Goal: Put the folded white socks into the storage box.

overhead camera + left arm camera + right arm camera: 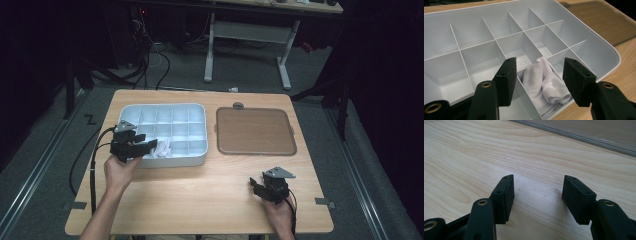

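At centre left of the high view, the left gripper [150,145] hangs released above a white cloth [546,82] lying in the divided tray [131,111]. The right gripper [256,184], lower right, gapes over bare table [200,190], grasping nothing.

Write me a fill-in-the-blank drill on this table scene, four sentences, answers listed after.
1. The white cloth lies in a compartment of the divided ____.
2. The left hand-held gripper has its jaws ____ above the cloth.
3. The brown lid lies to the ____ of the tray.
4. The right hand-held gripper holds ____.

Answers: tray; open; right; nothing
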Demonstrator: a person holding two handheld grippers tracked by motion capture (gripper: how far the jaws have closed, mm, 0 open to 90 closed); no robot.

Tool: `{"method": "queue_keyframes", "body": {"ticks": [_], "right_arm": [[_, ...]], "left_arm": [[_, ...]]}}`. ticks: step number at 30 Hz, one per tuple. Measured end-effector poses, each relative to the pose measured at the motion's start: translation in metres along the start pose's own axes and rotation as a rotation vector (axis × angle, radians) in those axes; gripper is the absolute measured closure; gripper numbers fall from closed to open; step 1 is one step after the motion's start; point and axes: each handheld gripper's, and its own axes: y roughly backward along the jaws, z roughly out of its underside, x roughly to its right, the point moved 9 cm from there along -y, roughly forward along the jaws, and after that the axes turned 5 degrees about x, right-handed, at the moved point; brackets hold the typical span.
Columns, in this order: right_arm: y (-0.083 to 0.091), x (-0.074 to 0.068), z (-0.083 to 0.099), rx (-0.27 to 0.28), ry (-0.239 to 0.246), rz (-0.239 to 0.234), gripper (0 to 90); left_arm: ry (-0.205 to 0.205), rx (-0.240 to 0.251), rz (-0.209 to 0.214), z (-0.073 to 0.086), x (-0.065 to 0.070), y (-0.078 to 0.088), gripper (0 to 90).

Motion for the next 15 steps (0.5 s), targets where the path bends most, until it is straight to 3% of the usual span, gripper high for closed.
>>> {"method": "queue_keyframes", "body": {"ticks": [5,15], "right_arm": [[0.000,0.000,0.000,0.000,0.000,0.000,43.6],[0.000,0.000,0.000,0.001,0.001,0.001,43.7]], "left_arm": [[0.003,0.005,0.007,-0.004,0.000,0.008,45.1],[0.049,0.031,0.020,-0.013,-0.008,0.028,44.4]]}}
